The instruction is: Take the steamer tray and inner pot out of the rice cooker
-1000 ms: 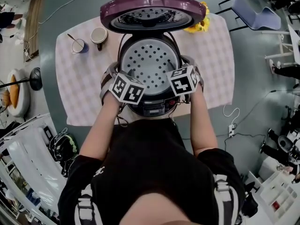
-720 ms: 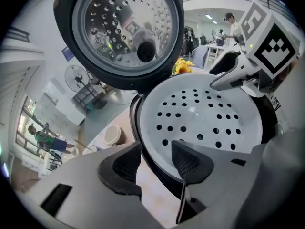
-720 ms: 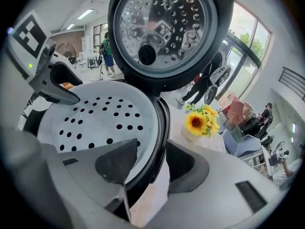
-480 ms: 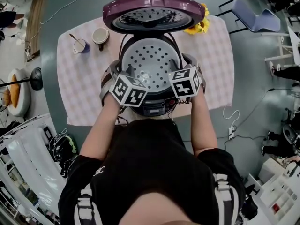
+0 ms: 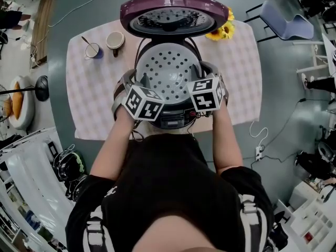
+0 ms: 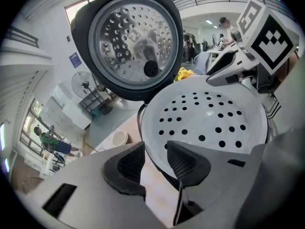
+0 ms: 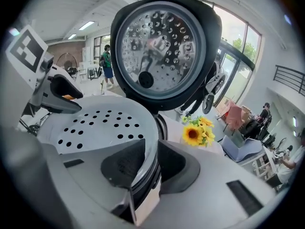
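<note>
The scene is taken from above by the head camera, which is aimed steeply down from well over the table (image 5: 94,98). The rice cooker (image 5: 173,121) is centred, with its raised lid (image 5: 175,14) toward 12 o'clock. The left gripper view is taken from just behind the left gripper (image 6: 155,159), very near the steamer tray (image 6: 214,123), and is faced across the tray toward the right, the lid's underside being set at 11 o'clock. The right gripper view is taken likewise from the right gripper (image 7: 150,163) and is faced the opposite way, the tray lying at 9 o'clock. Tray and lid are shared by all three views, and each gripper is caught in the other's view.
</note>
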The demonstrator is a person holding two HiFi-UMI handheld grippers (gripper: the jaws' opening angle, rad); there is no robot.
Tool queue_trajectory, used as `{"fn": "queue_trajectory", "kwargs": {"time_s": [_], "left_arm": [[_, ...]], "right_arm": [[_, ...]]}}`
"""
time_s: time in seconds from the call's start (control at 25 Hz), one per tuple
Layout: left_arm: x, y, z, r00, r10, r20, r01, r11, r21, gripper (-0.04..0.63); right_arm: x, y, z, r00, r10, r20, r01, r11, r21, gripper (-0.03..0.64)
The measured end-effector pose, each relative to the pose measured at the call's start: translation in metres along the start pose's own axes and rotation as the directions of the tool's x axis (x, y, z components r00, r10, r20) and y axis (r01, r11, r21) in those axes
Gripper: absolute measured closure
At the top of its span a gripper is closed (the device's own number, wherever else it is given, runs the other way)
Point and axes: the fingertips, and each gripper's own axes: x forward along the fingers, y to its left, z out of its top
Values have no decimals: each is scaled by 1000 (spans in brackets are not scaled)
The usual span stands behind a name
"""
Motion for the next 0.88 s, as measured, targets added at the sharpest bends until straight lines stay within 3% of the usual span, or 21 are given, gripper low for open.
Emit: {"fn": "queue_trajectory", "kwargs": {"time_s": [0.52, 0.88], "left_arm": [[-36, 9, 4, 990, 107, 94, -107, 994, -8, 462], [-86, 34, -6, 952, 253, 174, -238, 966, -99, 468]], "right_arm": [[-37, 0, 23, 988, -62, 142, 65, 998, -13, 538], [-77, 18, 65, 954, -66, 291, 86, 995, -56, 546]]}}
